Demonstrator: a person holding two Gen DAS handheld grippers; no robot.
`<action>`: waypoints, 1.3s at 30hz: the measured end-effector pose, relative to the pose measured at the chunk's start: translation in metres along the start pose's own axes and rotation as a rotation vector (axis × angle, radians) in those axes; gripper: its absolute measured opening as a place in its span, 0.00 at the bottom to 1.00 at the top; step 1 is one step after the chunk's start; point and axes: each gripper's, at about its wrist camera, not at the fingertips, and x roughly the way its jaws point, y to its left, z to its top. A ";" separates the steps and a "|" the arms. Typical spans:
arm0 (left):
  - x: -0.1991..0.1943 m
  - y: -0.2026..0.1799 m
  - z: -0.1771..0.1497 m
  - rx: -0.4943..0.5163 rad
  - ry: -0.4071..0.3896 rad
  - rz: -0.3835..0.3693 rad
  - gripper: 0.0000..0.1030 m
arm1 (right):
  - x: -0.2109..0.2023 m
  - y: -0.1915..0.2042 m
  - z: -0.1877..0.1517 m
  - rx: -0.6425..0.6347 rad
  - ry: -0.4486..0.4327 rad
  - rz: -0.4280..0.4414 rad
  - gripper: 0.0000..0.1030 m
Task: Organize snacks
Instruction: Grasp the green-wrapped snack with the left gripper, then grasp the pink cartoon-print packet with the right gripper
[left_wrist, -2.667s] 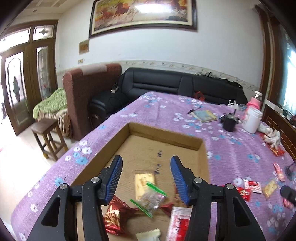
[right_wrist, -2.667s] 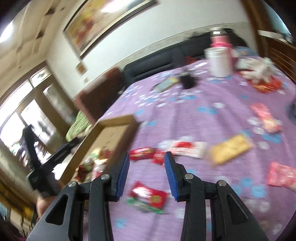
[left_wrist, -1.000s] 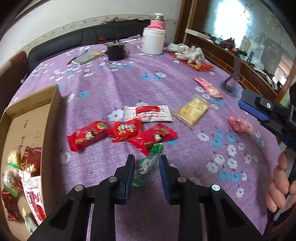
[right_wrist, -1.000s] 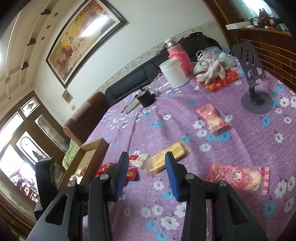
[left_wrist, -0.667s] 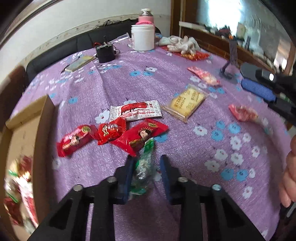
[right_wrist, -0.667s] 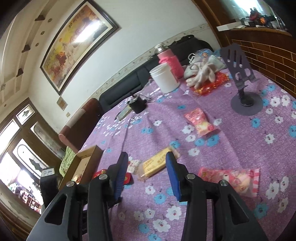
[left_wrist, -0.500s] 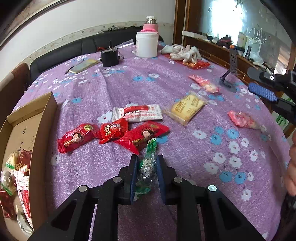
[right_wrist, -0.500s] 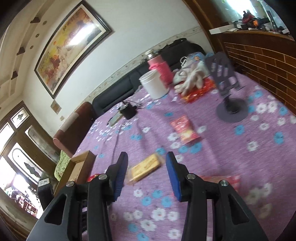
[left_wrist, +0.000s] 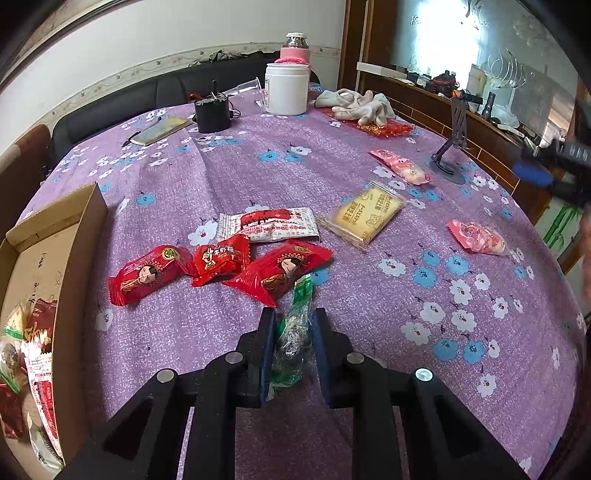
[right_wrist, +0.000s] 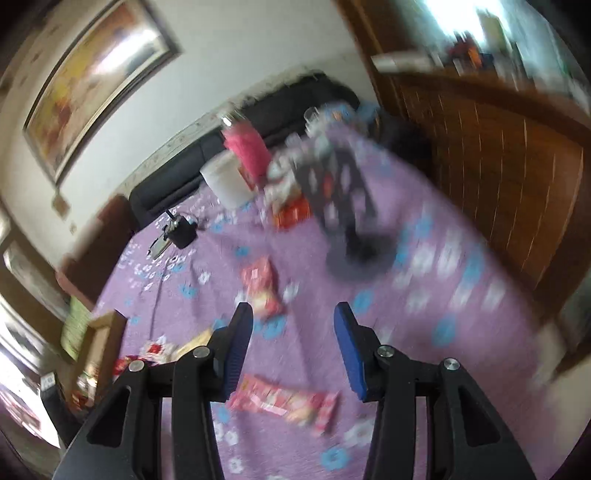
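My left gripper (left_wrist: 293, 325) is shut on a clear green-ended snack bag (left_wrist: 295, 325), held just above the purple flowered tablecloth (left_wrist: 258, 177). Ahead of it lie three red candy packs (left_wrist: 284, 267), a white and red packet (left_wrist: 267, 227), a yellow biscuit pack (left_wrist: 364, 214) and two pink snack packs (left_wrist: 478, 236). The cardboard box (left_wrist: 55, 240) with several snacks stands at the left. My right gripper (right_wrist: 293, 325) is open and empty above the table, over a pink snack pack (right_wrist: 284, 402); this view is blurred.
At the far side stand a white jar (left_wrist: 286, 88), a pink flask (left_wrist: 294, 50), a black cup (left_wrist: 212, 116), a notebook (left_wrist: 162, 131) and white gloves (left_wrist: 356, 105). A grey phone stand (left_wrist: 448, 155) is at the right edge, near a wooden sideboard (left_wrist: 461, 122).
My left gripper has closed on the green-ended bag and lifted it slightly. My right gripper has swung right and forward toward the phone stand, staying open.
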 end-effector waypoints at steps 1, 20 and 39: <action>0.000 0.001 0.000 -0.003 0.000 -0.001 0.20 | -0.007 0.002 0.008 -0.036 -0.019 -0.006 0.43; 0.000 0.000 0.000 -0.002 -0.001 0.002 0.20 | 0.074 0.060 -0.056 -0.800 0.500 0.145 0.57; -0.001 0.020 -0.001 -0.078 -0.003 0.055 0.20 | 0.099 0.169 -0.096 -0.369 0.393 0.132 0.21</action>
